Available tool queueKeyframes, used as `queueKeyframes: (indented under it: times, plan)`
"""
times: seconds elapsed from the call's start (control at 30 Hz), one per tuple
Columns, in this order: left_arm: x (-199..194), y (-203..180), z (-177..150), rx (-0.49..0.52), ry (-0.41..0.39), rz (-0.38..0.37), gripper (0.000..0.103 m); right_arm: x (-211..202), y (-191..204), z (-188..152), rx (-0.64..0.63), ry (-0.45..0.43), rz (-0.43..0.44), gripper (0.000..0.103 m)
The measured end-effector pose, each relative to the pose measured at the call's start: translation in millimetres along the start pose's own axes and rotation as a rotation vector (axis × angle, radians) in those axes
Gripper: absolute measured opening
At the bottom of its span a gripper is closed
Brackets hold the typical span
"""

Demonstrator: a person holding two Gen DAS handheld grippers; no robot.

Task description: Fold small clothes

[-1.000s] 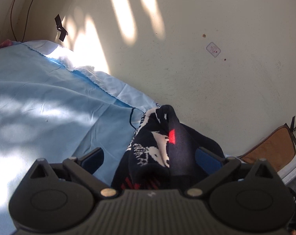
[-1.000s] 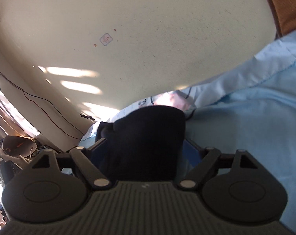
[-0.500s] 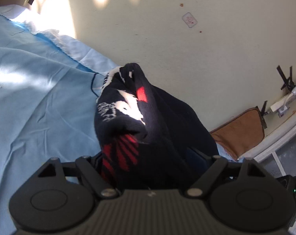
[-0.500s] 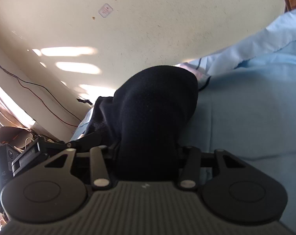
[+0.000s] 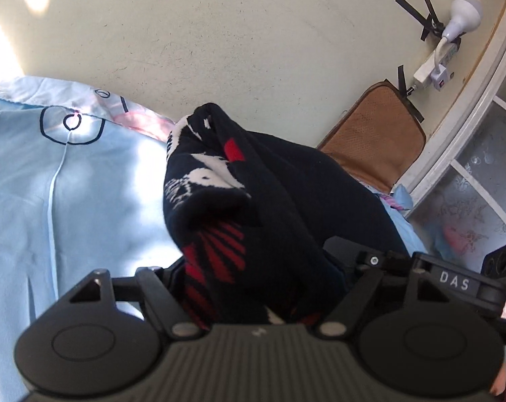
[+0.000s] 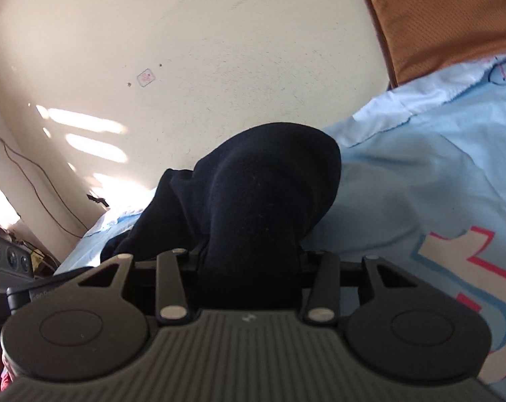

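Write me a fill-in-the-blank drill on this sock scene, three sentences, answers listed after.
1. The dark sock bunched in the left claw carries white and ____ knit patterns.
2. The bed sheet under the sock is light ____.
3. The sock part in the right claw looks plain ____.

Missing words: red; blue; black
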State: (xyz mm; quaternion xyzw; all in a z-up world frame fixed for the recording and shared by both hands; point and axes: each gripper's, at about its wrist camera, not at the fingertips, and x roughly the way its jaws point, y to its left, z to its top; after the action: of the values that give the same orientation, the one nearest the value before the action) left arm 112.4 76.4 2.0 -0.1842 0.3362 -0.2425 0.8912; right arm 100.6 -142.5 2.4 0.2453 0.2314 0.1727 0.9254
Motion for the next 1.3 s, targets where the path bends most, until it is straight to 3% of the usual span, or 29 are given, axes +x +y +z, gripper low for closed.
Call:
queueKeyframes:
  times: [0.07, 0.17, 0.27, 0.43, 0.6, 0.97, 1.1, 1.3]
  plan:
    - [-1.9, -7.4, -3.0, 0.042, -0.027, 0.054, 0.084, -4.3, 0.5, -0.9, 0.009, 0.012, -0.007, 0.056]
    - [-8.4, -23.0, -8.1, 0.122, -0.066, 0.146, 0.086, -22.1, 8.2, -3.4, -0.020, -0.006, -0.042, 0.063]
    - [-18.9, -38.9, -15.1, 0.135, -0.079, 0.220, 0.088, -53.4, 11.0, -12.0, -0.063, -0.047, -0.085, 0.071]
    - [-50.5, -65.8, -31.4, 0.124, -0.109, 0.338, 0.092, -98.8, 8.2, -40.5, -0.104, -0.059, -0.074, 0.073]
    - [-80.5, -97.4, -56.6, 0.188, -0.162, 0.436, 0.098, -125.9, 6.2, -68.5, -0.106, -0.068, -0.062, 0.075]
    - [-77.1, -101.1, -96.2, 0.136, -0.105, 0.511, 0.100, -131.4, -14.0, -93.5, -0.118, -0.065, -0.114, 0.075]
    - [-70.2, -94.8, -105.1, 0.131, -0.084, 0.554, 0.100, -134.6, -19.7, -91.9, -0.080, -0.080, -0.099, 0.076]
    - [-66.4, -89.7, -104.2, 0.109, -0.062, 0.560, 0.099, -133.5, -18.5, -92.0, -0.089, -0.071, -0.074, 0.076]
